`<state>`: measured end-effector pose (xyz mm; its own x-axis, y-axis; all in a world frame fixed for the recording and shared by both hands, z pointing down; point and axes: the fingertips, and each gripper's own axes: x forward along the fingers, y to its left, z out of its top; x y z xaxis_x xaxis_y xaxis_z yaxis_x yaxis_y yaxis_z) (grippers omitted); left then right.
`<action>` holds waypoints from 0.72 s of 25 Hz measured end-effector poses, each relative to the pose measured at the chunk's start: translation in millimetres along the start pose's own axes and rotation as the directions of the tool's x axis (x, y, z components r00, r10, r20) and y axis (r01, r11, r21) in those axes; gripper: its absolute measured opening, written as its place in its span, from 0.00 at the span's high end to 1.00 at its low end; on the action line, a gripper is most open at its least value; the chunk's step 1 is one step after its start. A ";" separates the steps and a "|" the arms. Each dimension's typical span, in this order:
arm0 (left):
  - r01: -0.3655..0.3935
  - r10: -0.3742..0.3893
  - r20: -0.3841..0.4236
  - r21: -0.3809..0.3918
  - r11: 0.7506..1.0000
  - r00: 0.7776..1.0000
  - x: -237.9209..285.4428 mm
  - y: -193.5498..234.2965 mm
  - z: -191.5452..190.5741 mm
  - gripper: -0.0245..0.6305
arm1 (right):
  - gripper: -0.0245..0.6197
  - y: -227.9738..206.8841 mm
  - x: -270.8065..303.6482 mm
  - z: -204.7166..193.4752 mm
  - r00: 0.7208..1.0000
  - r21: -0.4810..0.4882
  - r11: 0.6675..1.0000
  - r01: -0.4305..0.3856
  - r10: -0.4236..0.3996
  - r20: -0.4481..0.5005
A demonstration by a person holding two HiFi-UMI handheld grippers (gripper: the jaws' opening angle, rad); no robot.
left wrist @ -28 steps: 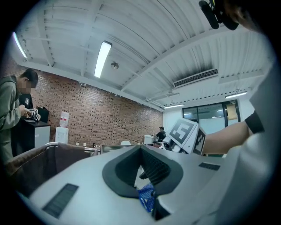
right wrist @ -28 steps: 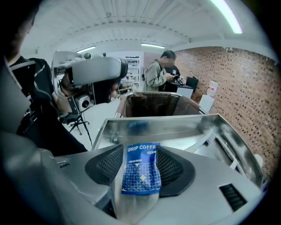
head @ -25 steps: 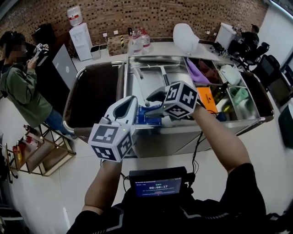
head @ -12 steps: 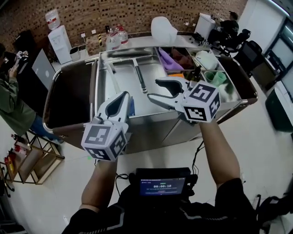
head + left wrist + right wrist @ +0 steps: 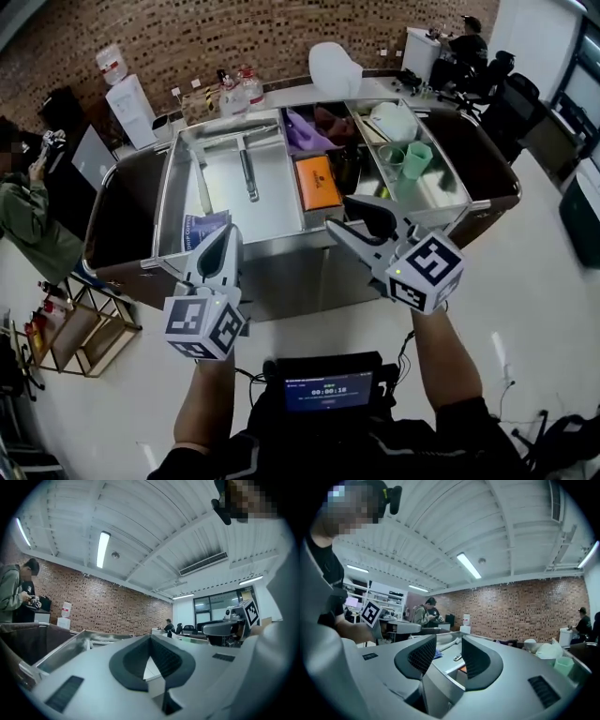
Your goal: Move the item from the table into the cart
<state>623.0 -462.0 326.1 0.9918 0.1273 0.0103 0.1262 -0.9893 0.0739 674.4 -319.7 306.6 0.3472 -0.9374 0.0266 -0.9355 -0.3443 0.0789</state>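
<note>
A steel cart (image 5: 309,246) stands in front of me, with a blue packet (image 5: 202,228) lying in the front left corner of its big tray. My left gripper (image 5: 223,246) hangs at the cart's near rim beside that packet, its jaws together and empty; the left gripper view (image 5: 150,639) shows the pads meeting. My right gripper (image 5: 354,217) hovers over the near rim in the middle. Its jaws have just been closing, but a gap remains and nothing is between them (image 5: 449,640).
In the cart lie an orange box (image 5: 317,181), a long-handled tool (image 5: 246,169), a purple cloth (image 5: 305,131), green cups (image 5: 412,159) and a white bowl (image 5: 392,120). Water bottles (image 5: 239,92) stand on the counter behind. A person (image 5: 28,216) and a wooden rack (image 5: 80,328) are at left.
Both grippers have drawn back from over the cart's tray to its near rim. The right one swung round from pointing left to pointing at the cart, and its jaws narrowed.
</note>
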 end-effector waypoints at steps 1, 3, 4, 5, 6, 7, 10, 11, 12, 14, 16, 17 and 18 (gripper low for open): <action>-0.014 0.014 -0.008 0.004 1.000 1.000 -2.5 -3.4 -0.8 0.96 | 0.70 -3.0 -8.5 -2.8 1.000 -0.007 1.000 0.017 -0.017 0.009; -0.032 0.032 -0.019 0.014 0.999 0.999 -9.4 -8.9 0.4 0.96 | 0.73 -6.3 -22.7 -7.3 0.999 0.024 0.999 0.042 -0.043 0.029; -0.035 0.035 -0.015 0.017 0.999 0.999 -14.0 -11.6 1.8 0.96 | 0.85 -6.9 -29.3 -8.7 0.997 0.048 0.997 0.054 -0.056 0.044; -0.037 0.037 -0.005 0.019 0.999 0.999 -18.8 -13.8 2.5 0.96 | 0.90 -7.5 -35.6 -10.1 0.996 0.065 0.996 0.068 -0.072 0.059; -0.041 0.040 0.006 0.020 0.999 0.999 -23.4 -14.9 1.9 0.96 | 0.90 -8.5 -41.0 -11.9 0.993 0.075 0.994 0.085 -0.090 0.069; -0.047 0.046 0.016 0.019 0.999 0.999 -27.7 -14.3 -0.2 0.96 | 0.90 -9.8 -45.3 -14.3 0.991 0.083 0.991 0.105 -0.111 0.075; -0.067 0.067 0.025 0.001 0.998 0.997 -38.9 -4.6 -13.1 0.96 | 0.95 -10.8 -50.6 -24.5 0.984 0.128 0.981 0.148 -0.159 0.079; -0.070 0.070 0.022 -0.008 0.997 0.997 -41.9 -1.3 -16.7 0.96 | 0.95 -9.6 -50.7 -27.2 0.982 0.144 0.977 0.157 -0.169 0.079; -0.070 0.070 0.020 -0.014 0.997 0.997 -44.6 0.3 -18.5 0.96 | 0.95 -8.6 -51.0 -28.7 0.980 0.156 0.973 0.168 -0.182 0.080; -0.062 0.062 0.023 -0.008 0.998 0.998 -49.7 -0.7 -17.9 0.96 | 0.95 -7.5 -52.1 -28.1 0.975 0.170 0.967 0.191 -0.208 0.085; -0.061 0.061 0.024 -0.002 0.998 0.998 -56.0 -2.2 -18.0 0.96 | 0.95 -4.7 -52.9 -27.8 0.973 0.169 0.965 0.202 -0.218 0.082; -0.063 0.063 0.024 -0.007 0.998 0.998 -59.0 -2.3 -19.3 0.96 | 0.95 -3.2 -53.2 -28.3 0.973 0.163 0.965 0.204 -0.218 0.077; -0.065 0.066 0.023 -0.012 0.998 0.998 -61.4 -2.1 -21.0 0.96 | 0.95 -2.2 -53.4 -28.6 0.973 0.156 0.966 0.206 -0.219 0.072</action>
<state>561.5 -466.2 346.2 0.9981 0.0604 -0.0082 0.0609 -0.9946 0.0846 659.7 -267.4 333.5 0.5381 -0.8405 -0.0630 -0.8424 -0.5337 -0.0739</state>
